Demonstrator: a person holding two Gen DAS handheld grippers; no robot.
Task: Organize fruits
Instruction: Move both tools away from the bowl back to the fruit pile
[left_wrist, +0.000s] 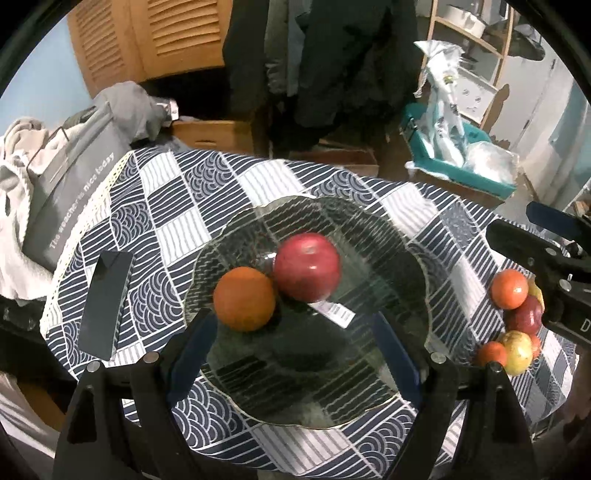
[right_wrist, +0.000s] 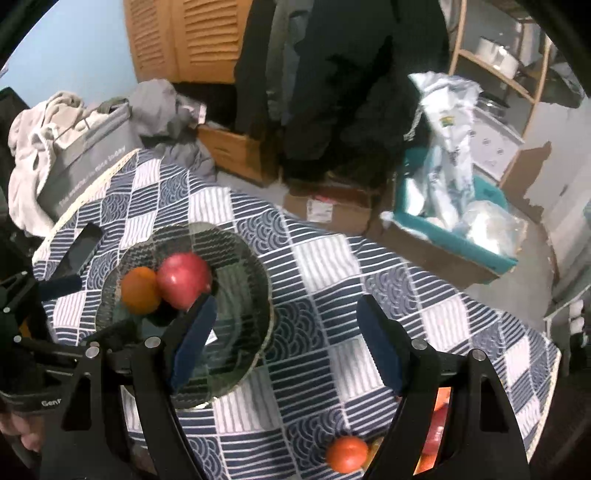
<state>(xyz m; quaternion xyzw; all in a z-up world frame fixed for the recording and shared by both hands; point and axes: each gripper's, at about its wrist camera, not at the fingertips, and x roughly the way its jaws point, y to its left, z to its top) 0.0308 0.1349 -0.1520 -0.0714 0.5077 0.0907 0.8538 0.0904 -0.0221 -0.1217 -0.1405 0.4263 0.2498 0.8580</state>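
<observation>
Both empty: left hand-held gripper (left_wrist: 291, 332) gaping over glass bowl (left_wrist: 413, 236) holding orange (left_wrist: 245, 298) and apple (left_wrist: 307, 266), right hand-held gripper (right_wrist: 284, 328) wide over desk (right_wrist: 332, 258); likely between placements, next reaching loose fruit pile (left_wrist: 515, 321) at right edge.

Glass bowl (left_wrist: 388, 236) sits on the tabletop (left_wrist: 207, 177), directly under my left fingers (left_wrist: 201, 332). In it, orange (left_wrist: 244, 298) left, apple (left_wrist: 307, 266) right and slightly behind, touching. Flat box (left_wrist: 104, 304) lies on the tabletop left of the bowl. Fruit pile (left_wrist: 517, 317) on the tabletop right of the bowl, under my right gripper (right_wrist: 286, 336). Bag (left_wrist: 70, 192) beyond the tabletop's left edge. Cardboard boxes (right_wrist: 328, 208) on the floor behind the tabletop.
</observation>
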